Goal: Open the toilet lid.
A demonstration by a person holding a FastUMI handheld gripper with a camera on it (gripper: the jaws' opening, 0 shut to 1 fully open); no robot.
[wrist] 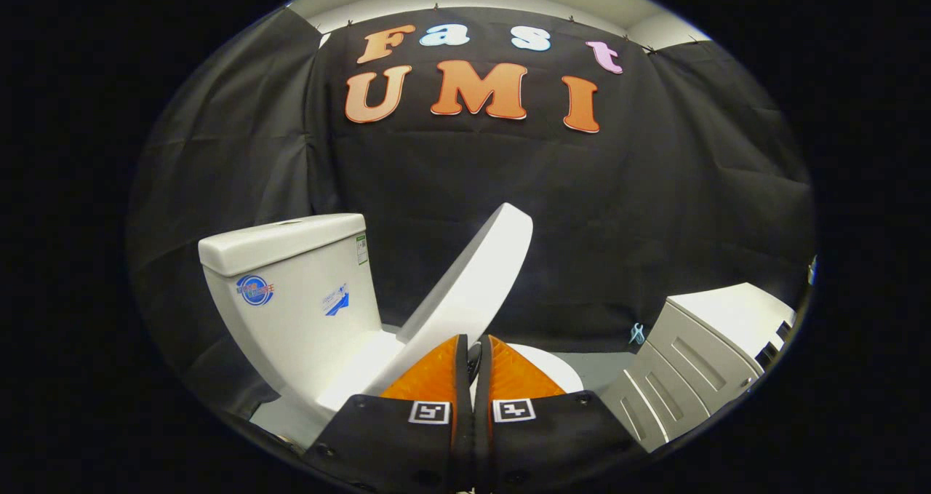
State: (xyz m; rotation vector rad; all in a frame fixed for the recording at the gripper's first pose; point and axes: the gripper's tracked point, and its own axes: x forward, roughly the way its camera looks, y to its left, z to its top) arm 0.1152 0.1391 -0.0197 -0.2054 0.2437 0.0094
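Note:
A white toilet stands just ahead of me, its tank (291, 290) to the left. The lid (473, 283) is partly raised and leans back at a slant toward the tank, its far end high against the black cloth wall. My gripper (476, 341) is low in front of it. The fingers are pressed almost together with only a thin dark slit between them. Their tips lie against the lid's lower side edge, and no white lid shows between them. The left finger covers the lid's lower part. A bit of the white seat (542, 359) shows just beyond the right finger.
A white cabinet (716, 348) with panelled sides stands close on the right of the toilet. Black cloth walls close off the back and both sides. A strip of grey floor (593, 370) lies between toilet and cabinet.

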